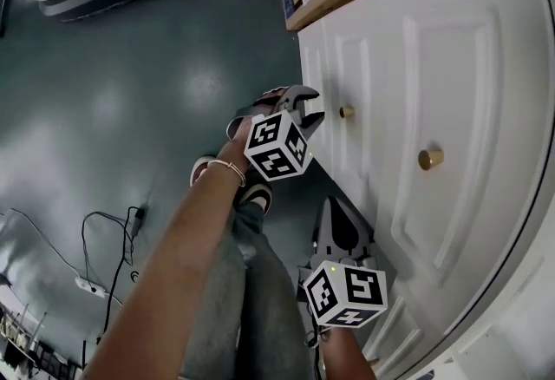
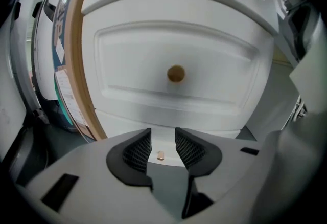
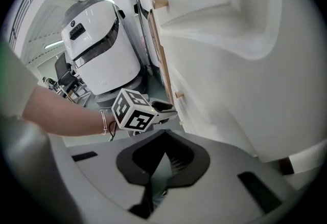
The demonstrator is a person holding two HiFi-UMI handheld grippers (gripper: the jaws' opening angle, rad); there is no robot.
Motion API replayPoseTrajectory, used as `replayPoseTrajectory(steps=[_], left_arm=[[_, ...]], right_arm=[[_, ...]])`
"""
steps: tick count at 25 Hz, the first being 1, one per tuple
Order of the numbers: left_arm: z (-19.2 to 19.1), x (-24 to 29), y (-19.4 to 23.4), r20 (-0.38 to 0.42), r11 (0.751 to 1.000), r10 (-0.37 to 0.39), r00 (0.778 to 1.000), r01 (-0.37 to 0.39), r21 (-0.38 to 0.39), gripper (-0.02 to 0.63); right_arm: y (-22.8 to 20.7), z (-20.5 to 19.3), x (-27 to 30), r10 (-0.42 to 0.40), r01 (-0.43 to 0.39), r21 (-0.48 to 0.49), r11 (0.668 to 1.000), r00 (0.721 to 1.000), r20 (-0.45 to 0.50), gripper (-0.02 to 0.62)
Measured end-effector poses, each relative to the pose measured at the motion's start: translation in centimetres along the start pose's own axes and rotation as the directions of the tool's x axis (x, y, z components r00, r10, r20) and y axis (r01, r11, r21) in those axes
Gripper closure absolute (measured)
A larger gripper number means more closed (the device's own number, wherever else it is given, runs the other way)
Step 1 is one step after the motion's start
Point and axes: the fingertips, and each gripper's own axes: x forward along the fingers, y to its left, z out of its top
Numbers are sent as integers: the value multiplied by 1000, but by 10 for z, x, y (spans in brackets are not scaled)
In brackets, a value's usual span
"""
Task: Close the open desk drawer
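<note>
Nearest the person, the right claw (image 3: 164,141) was closed. Its two jaws met with nothing between them, and it hung low beside the desk's white face. Beyond it, the left claw (image 2: 162,143) had its jaws a narrow gap apart and held nothing. A small brass knob (image 2: 160,155) showed through that gap on the white face beyond, not gripped.

The drawer front (image 2: 214,49) lay straight ahead of the left claw, its long axis running crosswise to the claw's line, with a second brass knob (image 2: 176,73) at its middle. In the head view the left claw's tips sat just beside that face, near one knob; whether they touched it could not be told. The left claw was the nearer of the two, so a push into the front looked like its job.

Along one edge of the front ran a wooden edge (image 2: 77,64) with papers (image 2: 60,72) behind it, which suggested the drawer stood out. Counted: two claws, two knobs, one wooden edge.
</note>
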Motion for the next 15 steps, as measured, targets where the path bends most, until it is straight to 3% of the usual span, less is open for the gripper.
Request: replayPoseTrajectory(steps=[3, 6, 10, 15], left_arm=[[14, -41, 1, 21, 999, 38, 999, -37, -32, 449], [43, -101, 9, 84, 990, 92, 992, -82, -117, 449], [97, -203, 14, 167, 955, 198, 966, -152, -254, 451], [187, -327, 23, 233, 941, 291, 928, -233, -246, 457]], right_arm=[[13, 9, -24, 24, -24, -21, 999, 1000, 4, 589], [32, 23, -57, 53, -52, -32, 998, 998, 23, 589], [48, 51, -117, 58, -55, -44, 998, 996, 64, 588], [51, 125, -190, 10, -12, 8, 1000, 970, 243, 589]])
